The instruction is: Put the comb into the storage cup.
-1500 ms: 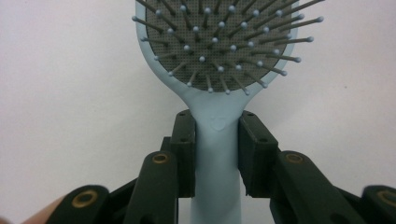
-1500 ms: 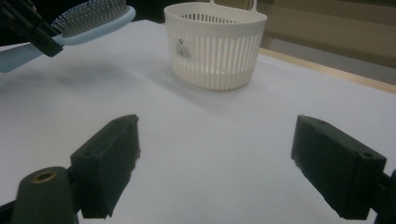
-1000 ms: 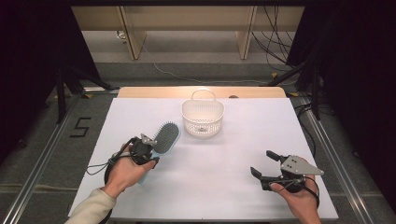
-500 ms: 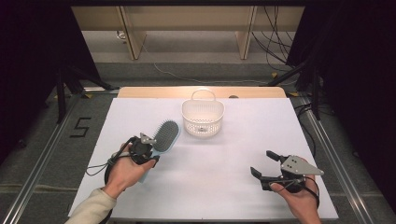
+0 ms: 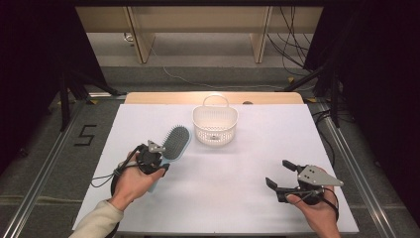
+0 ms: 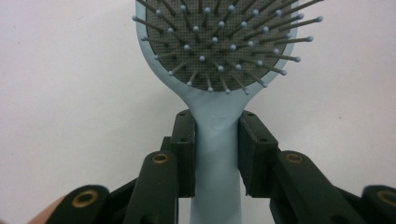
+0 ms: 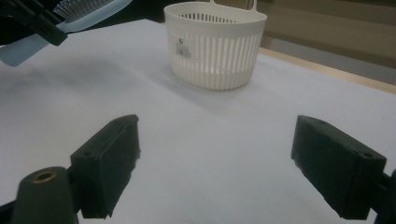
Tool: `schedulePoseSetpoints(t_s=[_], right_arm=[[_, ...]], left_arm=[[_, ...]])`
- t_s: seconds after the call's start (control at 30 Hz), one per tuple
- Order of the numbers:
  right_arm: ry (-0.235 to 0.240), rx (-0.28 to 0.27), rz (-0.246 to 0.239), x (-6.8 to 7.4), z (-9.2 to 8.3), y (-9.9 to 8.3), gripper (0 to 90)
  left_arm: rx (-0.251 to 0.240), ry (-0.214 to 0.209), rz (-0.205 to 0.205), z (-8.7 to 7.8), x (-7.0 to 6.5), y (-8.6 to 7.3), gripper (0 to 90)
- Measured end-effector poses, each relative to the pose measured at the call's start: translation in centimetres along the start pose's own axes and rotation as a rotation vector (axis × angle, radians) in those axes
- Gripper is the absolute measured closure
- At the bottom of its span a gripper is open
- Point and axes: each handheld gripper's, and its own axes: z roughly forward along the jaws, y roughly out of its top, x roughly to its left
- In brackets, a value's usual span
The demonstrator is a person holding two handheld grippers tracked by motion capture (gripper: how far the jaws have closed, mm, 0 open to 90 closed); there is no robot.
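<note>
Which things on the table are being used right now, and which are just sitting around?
In use:
- light blue plastic hairbrush, clamped at its handle by the left gripper
- white slotted plastic basket, nearest to the brush

Just there:
- right gripper, open, holding nothing
- black cables on the floor behind the table
</note>
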Motion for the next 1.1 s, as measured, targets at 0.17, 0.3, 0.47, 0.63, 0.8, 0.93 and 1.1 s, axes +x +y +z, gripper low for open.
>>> schedulePoseSetpoints(t_s=[0.17,0.3,0.47,0.63,0.8,0.93,1.1], right_arm=[[0.001,-0.001,0.001,0.00,0.01,0.00,16.1],[0.001,-0.001,0.000,0.00,0.01,0.00,16.1],[0.000,-0.001,0.002,0.00,-0.01,0.00,16.1],[0.001,-0.004,-0.002,0.01,0.03,-0.02,16.1],[0.000,-0.001,-0.001,-0.01,0.02,-0.01,16.1],[0.002,-0.002,-0.001,0.00,0.00,0.00,16.1],[0.003,-0.003,0.001,0.01,0.00,0.01,16.1]], left_arm=[[-0.011,0.001,-0.004,-0.04,0.03,0.03,70.0],[-0.021,0.001,-0.006,-0.04,0.04,0.02,70.0],[-0.032,0.001,-0.007,-0.08,0.10,0.05,70.0],[-0.039,0.003,-0.007,-0.09,0.09,0.05,70.1],[-0.045,-0.003,0.000,-0.08,0.06,0.07,70.1],[-0.050,-0.002,0.000,-0.08,0.08,0.07,70.0],[-0.061,-0.001,0.000,-0.16,0.10,0.11,70.0]])
